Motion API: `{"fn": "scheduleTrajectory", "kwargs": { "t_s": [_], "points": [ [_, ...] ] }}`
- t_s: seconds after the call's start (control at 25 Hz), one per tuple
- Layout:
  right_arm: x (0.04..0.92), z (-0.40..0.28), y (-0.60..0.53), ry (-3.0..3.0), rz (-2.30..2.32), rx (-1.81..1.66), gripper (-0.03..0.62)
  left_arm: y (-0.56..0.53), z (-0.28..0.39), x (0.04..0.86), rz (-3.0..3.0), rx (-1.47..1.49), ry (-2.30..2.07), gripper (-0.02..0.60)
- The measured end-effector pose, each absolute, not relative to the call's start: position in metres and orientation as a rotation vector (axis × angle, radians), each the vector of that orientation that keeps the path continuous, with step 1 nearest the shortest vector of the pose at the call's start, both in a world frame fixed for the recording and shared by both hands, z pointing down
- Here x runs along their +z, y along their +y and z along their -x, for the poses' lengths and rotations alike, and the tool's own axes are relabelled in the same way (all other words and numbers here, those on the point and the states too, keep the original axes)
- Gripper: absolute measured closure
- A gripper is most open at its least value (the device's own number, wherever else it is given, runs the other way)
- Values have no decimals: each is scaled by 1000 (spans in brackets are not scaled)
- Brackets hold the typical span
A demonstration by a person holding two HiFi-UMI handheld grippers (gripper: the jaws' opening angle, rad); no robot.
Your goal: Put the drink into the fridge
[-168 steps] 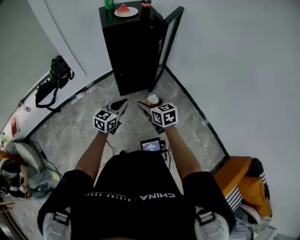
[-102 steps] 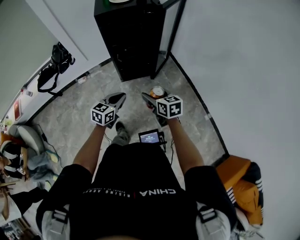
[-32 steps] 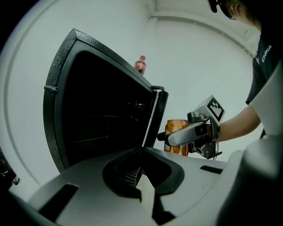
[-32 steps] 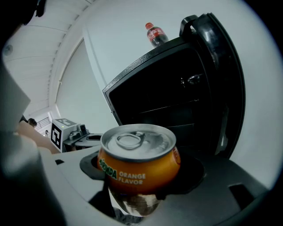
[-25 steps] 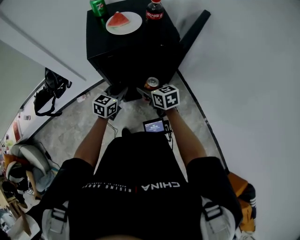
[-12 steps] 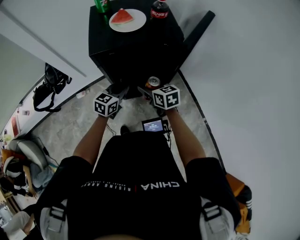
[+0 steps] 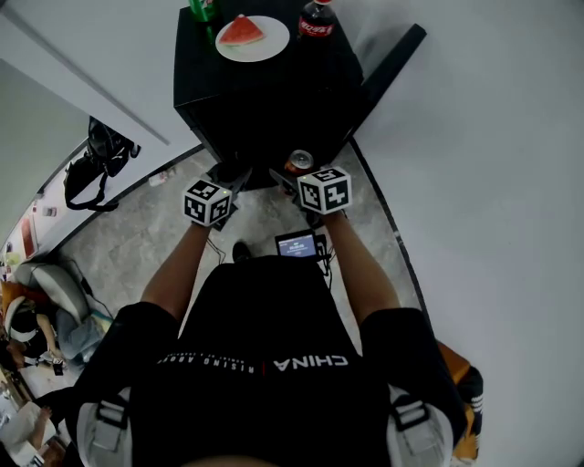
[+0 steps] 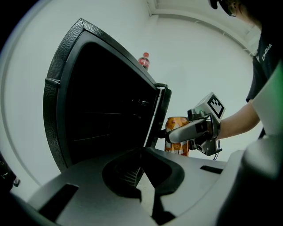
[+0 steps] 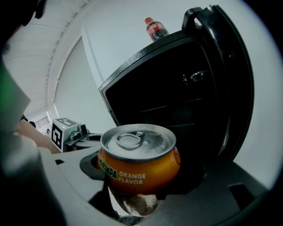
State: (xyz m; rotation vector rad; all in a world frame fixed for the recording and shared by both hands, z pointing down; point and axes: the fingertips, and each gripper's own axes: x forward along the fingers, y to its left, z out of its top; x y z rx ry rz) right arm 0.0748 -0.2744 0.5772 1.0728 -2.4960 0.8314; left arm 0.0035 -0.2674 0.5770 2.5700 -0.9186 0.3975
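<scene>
A black fridge (image 7: pixel 265 100) stands against the wall with its door (image 7: pixel 383 68) swung open to the right. Its dark inside (image 8: pixel 106 114) faces both grippers. My right gripper (image 7: pixel 290 173) is shut on an upright orange soda can (image 7: pixel 298 161), held just in front of the open fridge. The can (image 9: pixel 139 165) fills the right gripper view, with the fridge (image 9: pixel 177 97) behind it. The left gripper view shows the same can (image 8: pixel 176 124) beside the door edge. My left gripper (image 7: pixel 239 175) is shut and holds nothing, its tips (image 8: pixel 142 152) level with the right one.
On the fridge top stand a cola bottle (image 7: pixel 317 20), a plate with a watermelon slice (image 7: pixel 253 36) and a green bottle (image 7: pixel 204 9). A black bag (image 7: pixel 96 155) lies by the left wall. A small screen (image 7: pixel 297 243) hangs at the person's waist. White wall runs along the right.
The person has walked up to the fridge, bringing both grippers and the can from the open floor to its front. In the last second the view barely shifts.
</scene>
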Motion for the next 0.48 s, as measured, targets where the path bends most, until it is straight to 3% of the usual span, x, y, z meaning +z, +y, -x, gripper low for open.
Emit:
{"fn": "scheduleTrajectory", "kwargs": {
  "t_s": [0.48],
  "points": [
    [589,-68,-328,-2497,-1034,760,246,-308,-4,581,-2553,379,-984,569]
  ]
}}
